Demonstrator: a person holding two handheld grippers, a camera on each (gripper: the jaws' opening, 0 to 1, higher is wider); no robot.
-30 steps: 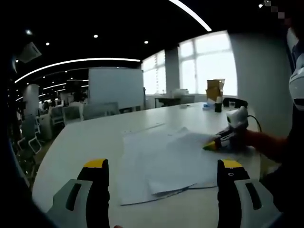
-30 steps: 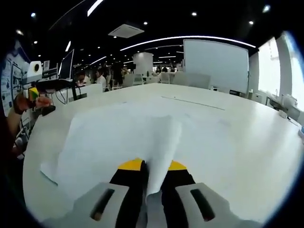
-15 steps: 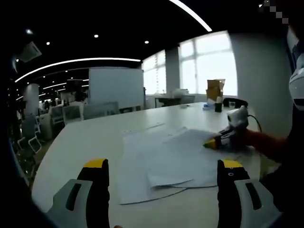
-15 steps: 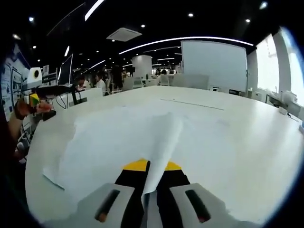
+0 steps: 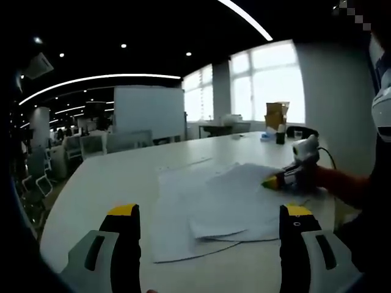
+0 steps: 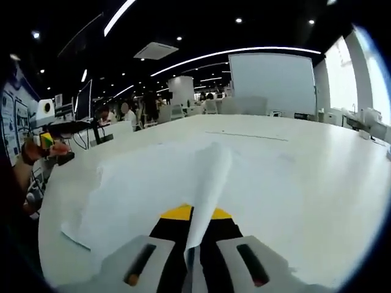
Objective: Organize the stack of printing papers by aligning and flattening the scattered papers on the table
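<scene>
Papers (image 5: 214,210) lie fanned out on the table (image 5: 110,183). Right gripper (image 6: 192,229) pinches a top sheet (image 6: 211,177) at 3 o'clock, likely to square it. Left gripper (image 5: 211,229) waits at 6, jaws apart.

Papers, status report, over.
Right tongs shut on top sheet. Left tongs open, empty, short of papers. Pile loose, uneven on table. Path clear.

Qty per kind:
- Surface (image 5: 110,177): 1, white.
- Papers (image 5: 208,207): 1 loose pile; at least 3 overlapping sheets, exact no. can't tell.
- Gripper: 2. Left gripper (image 5: 211,213), right gripper (image 6: 194,215).
- Whiteboard (image 5: 148,113): 1.
- Cardboard box (image 5: 276,114): 1, by window.
</scene>
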